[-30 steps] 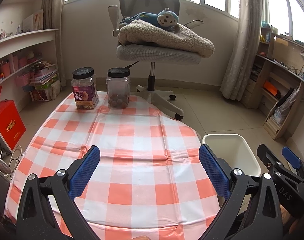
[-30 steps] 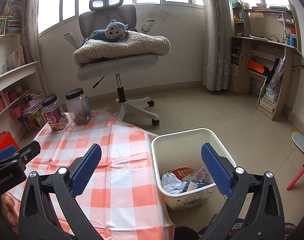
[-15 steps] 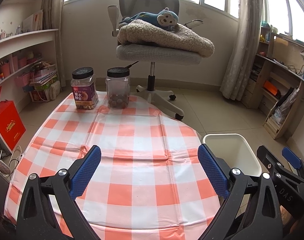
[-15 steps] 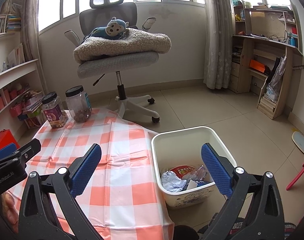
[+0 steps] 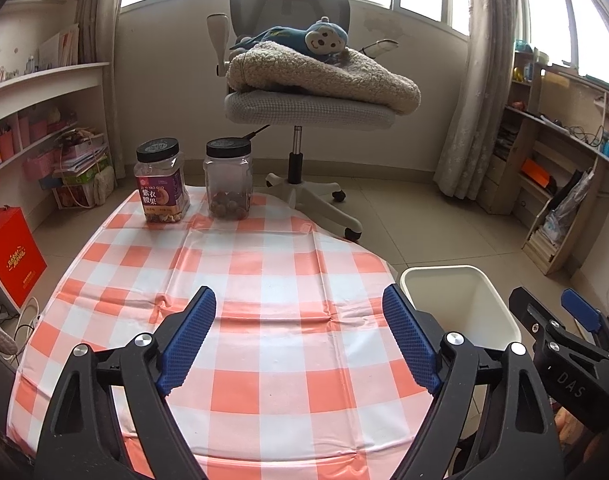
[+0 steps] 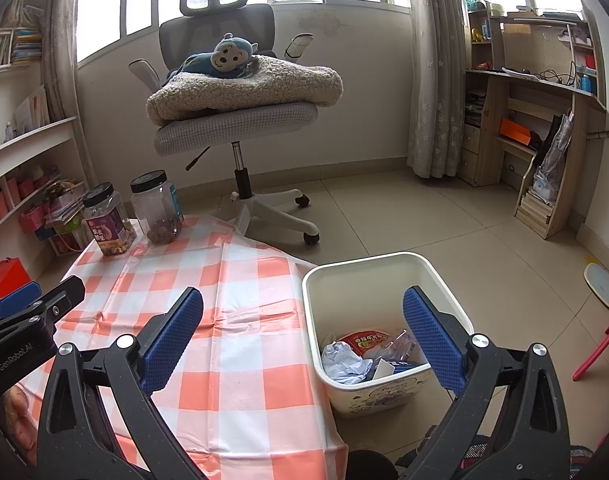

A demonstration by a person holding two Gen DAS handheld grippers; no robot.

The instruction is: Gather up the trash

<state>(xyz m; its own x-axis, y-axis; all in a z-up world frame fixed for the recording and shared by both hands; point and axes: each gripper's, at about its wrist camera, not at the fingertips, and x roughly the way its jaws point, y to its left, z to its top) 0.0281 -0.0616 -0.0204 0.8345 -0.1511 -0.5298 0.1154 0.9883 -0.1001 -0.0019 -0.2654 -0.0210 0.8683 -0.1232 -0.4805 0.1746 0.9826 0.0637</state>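
I read "DAS" on the right gripper's (image 6: 302, 336) body in the left view, and "GenRobot.AI" on the left gripper's (image 5: 300, 336) body in the right view. The labelled jar (image 5: 160, 182) at the far edge of my checked cloth (image 5: 264, 280) carries "ZI YI YAO GUO" above large Chinese characters; the plain jar (image 5: 228, 180) beside it holds dark round things. The red box (image 5: 12, 254) on the floor bears gold writing too small to read. My left jaws stand wide and are closing, with nothing between them, over bare cloth. My right jaws are spread wide and empty, over the cloth's edge and the bin (image 6: 384, 268). The trash (image 6: 364, 354) lies in the bin just beside the table: crumpled paper, a red printed lid, clear plastic.
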